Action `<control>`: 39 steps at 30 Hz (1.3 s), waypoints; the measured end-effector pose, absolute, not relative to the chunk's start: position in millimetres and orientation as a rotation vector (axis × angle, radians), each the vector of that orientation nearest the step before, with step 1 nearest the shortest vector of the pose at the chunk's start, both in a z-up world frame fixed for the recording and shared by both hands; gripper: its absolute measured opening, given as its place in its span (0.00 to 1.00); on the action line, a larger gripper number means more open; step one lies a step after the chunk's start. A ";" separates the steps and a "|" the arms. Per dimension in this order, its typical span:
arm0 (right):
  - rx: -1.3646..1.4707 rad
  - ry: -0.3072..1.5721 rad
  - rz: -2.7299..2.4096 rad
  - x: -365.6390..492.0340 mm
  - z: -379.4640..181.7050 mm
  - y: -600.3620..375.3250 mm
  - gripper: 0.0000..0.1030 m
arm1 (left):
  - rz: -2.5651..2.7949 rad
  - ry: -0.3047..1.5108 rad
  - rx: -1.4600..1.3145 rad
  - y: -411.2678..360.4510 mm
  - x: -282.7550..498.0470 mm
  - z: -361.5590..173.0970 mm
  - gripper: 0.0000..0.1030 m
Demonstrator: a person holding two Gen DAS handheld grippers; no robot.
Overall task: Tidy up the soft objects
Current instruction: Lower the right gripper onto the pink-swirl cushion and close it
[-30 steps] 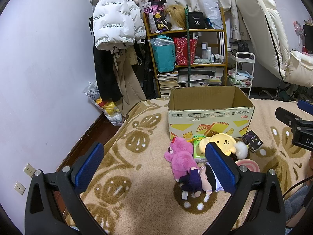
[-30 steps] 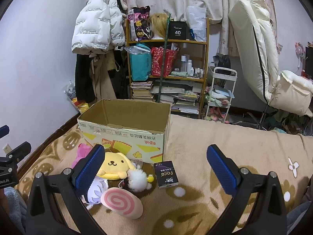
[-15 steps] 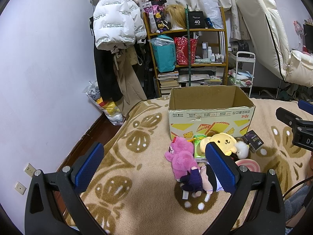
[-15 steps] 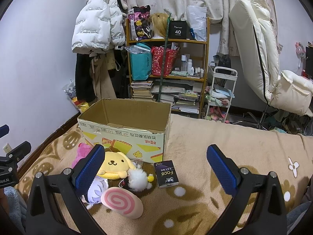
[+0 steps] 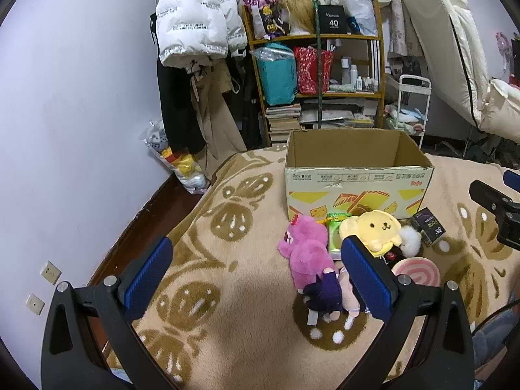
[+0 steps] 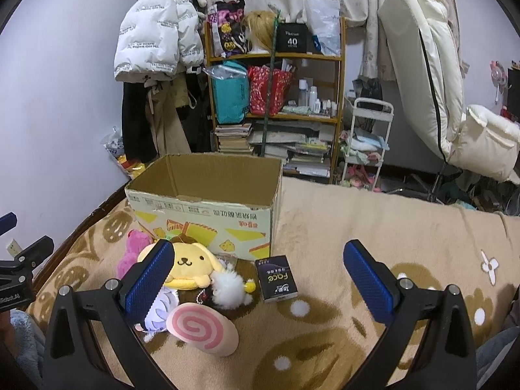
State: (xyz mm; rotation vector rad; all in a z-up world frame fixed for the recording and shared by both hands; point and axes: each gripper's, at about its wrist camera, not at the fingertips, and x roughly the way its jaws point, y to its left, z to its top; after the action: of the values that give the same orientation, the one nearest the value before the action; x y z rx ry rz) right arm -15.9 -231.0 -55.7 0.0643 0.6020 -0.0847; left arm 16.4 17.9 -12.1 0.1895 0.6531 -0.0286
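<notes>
**Q:** Both claws, as shown: what state are they in?

**A:** My left claw [image 5: 256, 273] is spread wide and holds nothing; it hangs above the patterned blanket [image 5: 227, 308]. My right claw [image 6: 256, 276] is equally wide and bare, over the blanket's right part.

**Q:** Where do the soft toys lie?

**A:** They are heaped on the blanket just in front of the cardboard box [image 5: 357, 178], which stands open at the top. Leftmost is the pink bear [image 5: 307, 253], with a purple toy [image 5: 323, 294] at its feet. Beside it rests the yellow dog [image 6: 191, 263], touching a white pompom [image 6: 229, 287]. Nearest me stands the pink swirl cushion [image 6: 203, 328].

**Q:** Anything else there?

**A:** One dark packet [image 6: 276, 279] lies just right of the heap, near the box's corner. Behind the box stands a crowded shelf [image 6: 276, 97].
</notes>
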 end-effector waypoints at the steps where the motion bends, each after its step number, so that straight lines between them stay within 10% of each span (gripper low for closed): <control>1: 0.062 0.613 -0.085 -13.9 -55.5 -231.5 1.00 | -0.028 0.667 0.188 18.8 21.2 -15.3 0.99; 39: -0.004 1.137 0.122 44.6 -148.3 -204.7 1.00 | -0.187 1.065 0.221 -26.8 78.3 -122.1 0.99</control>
State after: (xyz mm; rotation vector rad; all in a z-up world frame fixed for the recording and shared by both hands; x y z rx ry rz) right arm 44.6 -204.7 -148.3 -0.0036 1.1374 0.1217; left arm 78.3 -26.8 -122.1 0.2210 1.0646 -0.1869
